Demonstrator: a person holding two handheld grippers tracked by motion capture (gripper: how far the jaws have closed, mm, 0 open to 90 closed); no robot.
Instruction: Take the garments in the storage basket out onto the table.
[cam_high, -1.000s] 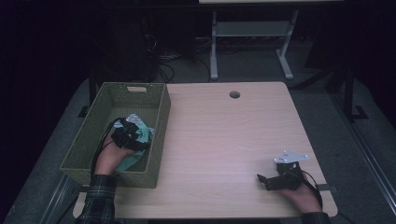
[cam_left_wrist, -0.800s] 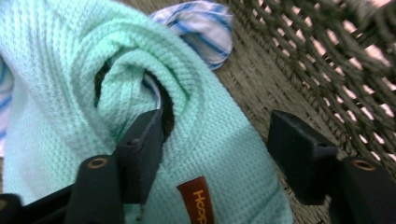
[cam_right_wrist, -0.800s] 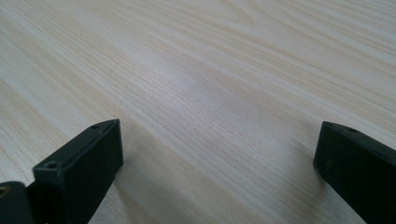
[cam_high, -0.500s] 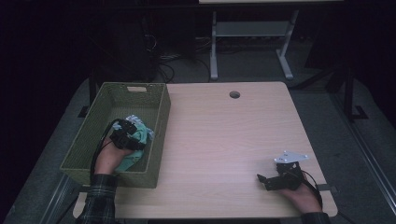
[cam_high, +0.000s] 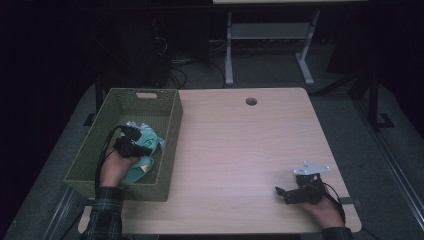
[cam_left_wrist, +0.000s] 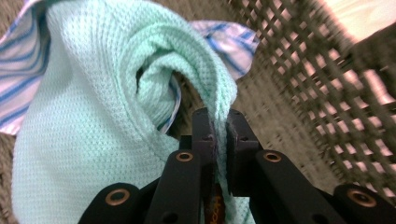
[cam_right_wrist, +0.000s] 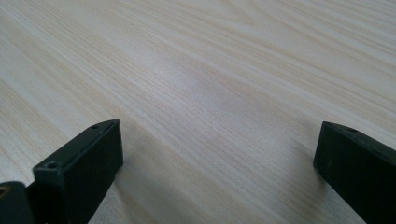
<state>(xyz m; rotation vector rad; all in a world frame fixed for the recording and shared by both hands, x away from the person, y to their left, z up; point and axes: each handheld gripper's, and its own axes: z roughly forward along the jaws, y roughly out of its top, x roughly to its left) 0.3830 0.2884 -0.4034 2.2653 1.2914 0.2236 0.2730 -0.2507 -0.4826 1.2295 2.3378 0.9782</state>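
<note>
left jaws close on the green cloth in the basket

since a second ago the left gripper (cam_high: 131, 141) has barely shifted inside the basket (cam_high: 170, 145), but its jaws have just been closing, and the left gripper view now has them pinched together on a fold of the green cloth (cam_left_wrist: 93, 154). the right gripper (cam_high: 287, 194) has not moved.

at the desk's left edge the basket sits partly over the side, and the green cloth lies in its near half, bunched up against the right wall. under and behind it is a striped cloth (cam_left_wrist: 21, 88), white with blue lines, touching it on the far side. the left hand (cam_high: 116, 170) reaches in from the near end.

the green cloth looks like a waffle-weave towel: light, soft, limp, nothing to break. it should not slip much, since the weave is rough and the pads bite into a doubled edge. being limp, it will hang and trail when lifted, and a loose corner could snag on the wicker wall or drag the striped cloth along. the hold is on a raised ridge near the top of the heap, which seems a fair spot; a grip on a hemmed edge or corner would let it unfold more cleanly.

near the desk's right front corner the right gripper rests on the bare wood (cam_right_wrist: 210, 70), jaws wide apart with nothing between them.
</note>
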